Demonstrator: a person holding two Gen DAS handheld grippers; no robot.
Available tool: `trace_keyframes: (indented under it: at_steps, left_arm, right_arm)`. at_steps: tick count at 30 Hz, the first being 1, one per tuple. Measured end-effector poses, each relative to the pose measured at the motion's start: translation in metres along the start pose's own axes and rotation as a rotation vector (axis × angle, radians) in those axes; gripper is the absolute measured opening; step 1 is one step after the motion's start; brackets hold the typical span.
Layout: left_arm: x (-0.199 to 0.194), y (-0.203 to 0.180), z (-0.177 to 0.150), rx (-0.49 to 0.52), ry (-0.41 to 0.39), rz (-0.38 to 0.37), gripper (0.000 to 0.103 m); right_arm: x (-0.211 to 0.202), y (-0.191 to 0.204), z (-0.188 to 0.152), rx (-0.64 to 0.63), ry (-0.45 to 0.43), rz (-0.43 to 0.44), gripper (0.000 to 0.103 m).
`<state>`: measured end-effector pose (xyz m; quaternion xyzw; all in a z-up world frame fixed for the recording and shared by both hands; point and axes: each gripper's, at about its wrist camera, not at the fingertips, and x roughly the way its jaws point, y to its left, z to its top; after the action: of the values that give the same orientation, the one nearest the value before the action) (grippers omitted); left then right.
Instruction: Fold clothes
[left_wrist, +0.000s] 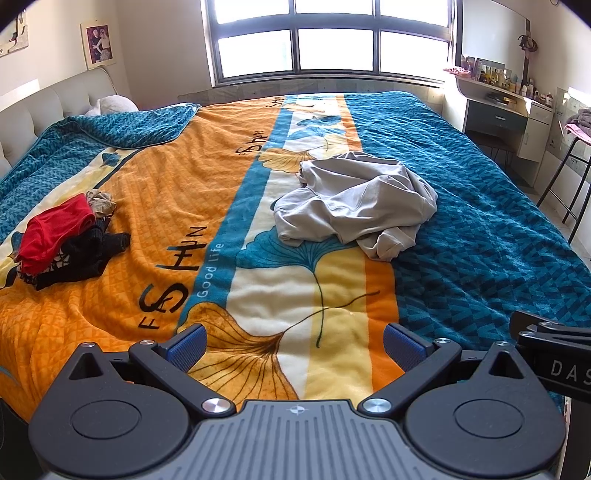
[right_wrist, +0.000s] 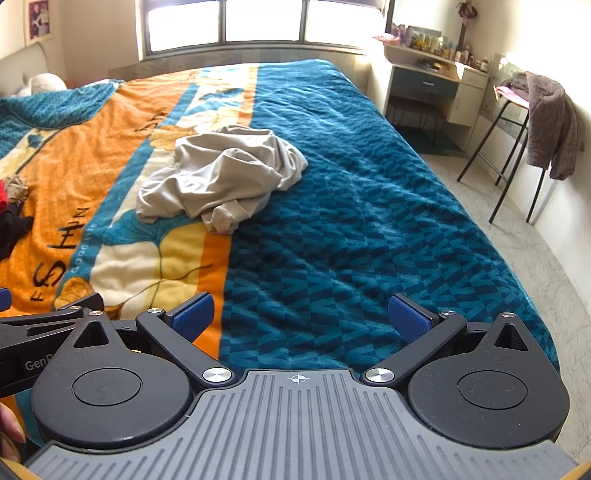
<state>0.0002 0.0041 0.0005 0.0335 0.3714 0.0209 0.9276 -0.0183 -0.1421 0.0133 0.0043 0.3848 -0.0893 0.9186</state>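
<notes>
Both hand-held grippers (left_wrist: 295, 345) (right_wrist: 301, 314) apparently wide apart.

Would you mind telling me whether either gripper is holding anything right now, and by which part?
Nothing is held. The left gripper and right gripper are both open above the blanket, well short of the crumpled beige garment.

Daylight enters through the window (left_wrist: 332, 37) at the far wall, whose panes are overexposed to white. The blanket (left_wrist: 480, 221) is evenly lit with soft shadows. Both views are sharp; fisheye distortion bends edges and darkens the corners.
</notes>
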Motion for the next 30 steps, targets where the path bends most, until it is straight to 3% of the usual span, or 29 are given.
trace_keyframes:
  at_steps: [15,21,30]
  left_arm:
    - [0.002,0.000,0.000,-0.004,0.009,0.002,0.102]
    - [0.013,0.007,0.003,-0.029,0.025,-0.033,0.102]
    - [0.027,0.037,0.041,-0.090,-0.016,-0.016,0.102]
  right_arm:
    - [0.002,0.001,-0.001,0.003,0.006,-0.001,0.103]
    - [0.012,0.000,0.002,0.014,0.028,0.014,0.103]
    - [0.030,0.006,0.039,0.027,-0.024,0.033,0.103]
